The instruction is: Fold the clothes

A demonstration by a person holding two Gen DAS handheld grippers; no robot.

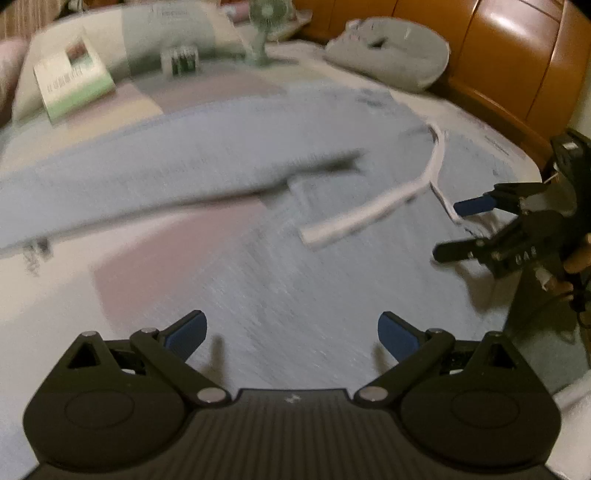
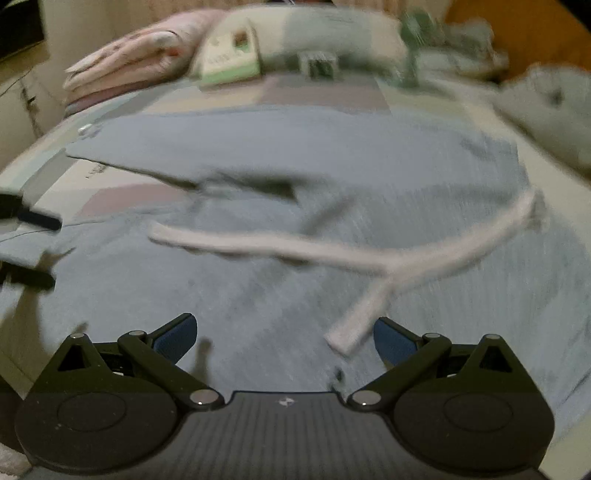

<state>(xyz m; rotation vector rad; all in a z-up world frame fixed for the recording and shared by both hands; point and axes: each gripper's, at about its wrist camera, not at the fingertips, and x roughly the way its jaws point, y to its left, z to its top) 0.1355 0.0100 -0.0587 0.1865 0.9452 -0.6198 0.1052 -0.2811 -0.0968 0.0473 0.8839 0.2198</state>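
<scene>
- Only my left camera shows my right gripper point(image 1: 448, 230), spread wide, gripping nothing, beside the white drawstring point(image 1: 373, 212).
- Meanwhile my left gripper point(image 1: 291, 338) gapes empty over the blue garment point(image 1: 221, 147).

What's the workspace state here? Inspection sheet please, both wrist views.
Surface: bed with pastel patchwork cover.
Job's things: blue garment spread flat, white drawstring lying loose on it.
Clutter: box, small fan, grey pillow, pink folded bedding.
Grippers: left gripper open, empty; right gripper open, empty, above the garment.
Cables: nothing seen clearly.
Surroundings: wooden headboard; frames motion-blurred.
</scene>
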